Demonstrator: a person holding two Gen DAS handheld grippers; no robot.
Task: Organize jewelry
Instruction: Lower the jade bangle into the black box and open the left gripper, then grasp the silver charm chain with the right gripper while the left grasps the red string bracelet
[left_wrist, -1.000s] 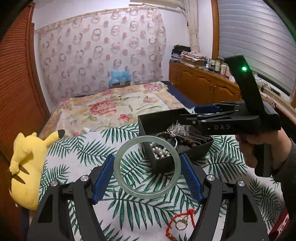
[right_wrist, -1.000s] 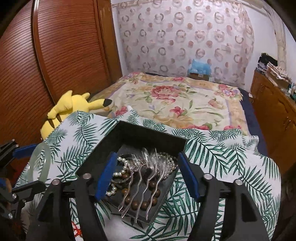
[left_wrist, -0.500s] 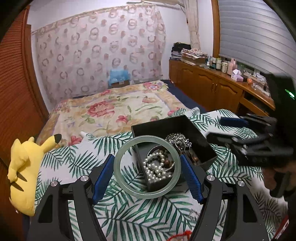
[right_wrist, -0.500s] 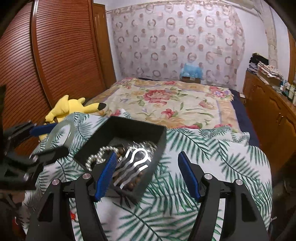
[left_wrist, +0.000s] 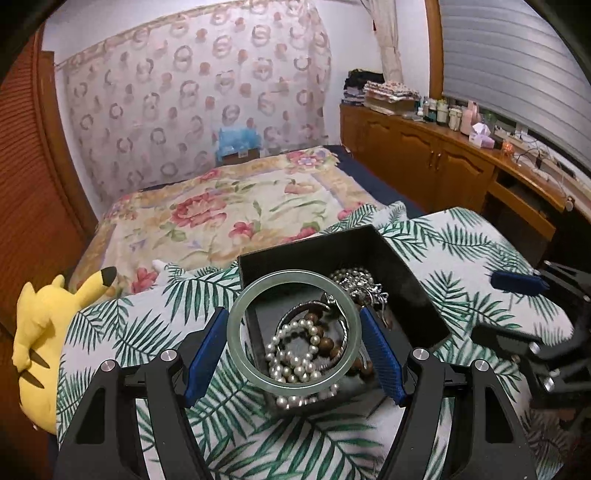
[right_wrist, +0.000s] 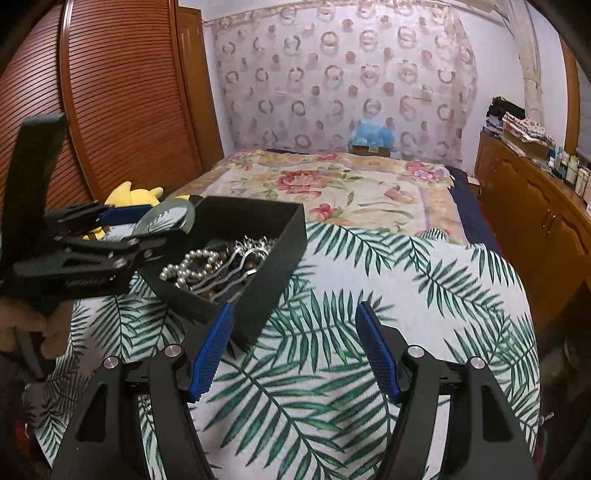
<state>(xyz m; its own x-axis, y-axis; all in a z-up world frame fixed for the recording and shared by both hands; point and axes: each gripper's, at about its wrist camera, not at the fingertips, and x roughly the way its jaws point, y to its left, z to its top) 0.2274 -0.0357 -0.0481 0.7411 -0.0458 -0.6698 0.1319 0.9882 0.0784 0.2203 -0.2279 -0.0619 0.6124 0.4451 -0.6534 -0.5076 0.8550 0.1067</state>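
My left gripper is shut on a pale green jade bangle and holds it flat over the near left corner of the black jewelry box. The box holds a pearl bracelet, wooden beads and silver pieces. In the right wrist view the box sits at centre left, with the left gripper and the bangle at its far left corner. My right gripper is open and empty, just right of the box's near corner over the palm-leaf cloth.
A yellow plush toy lies at the cloth's left edge. A bed with a floral cover lies behind. Wooden cabinets run along the right, a slatted wooden door on the left.
My left gripper has carried the bangle forward over the box. My right gripper has pulled back from the box and away to the right.
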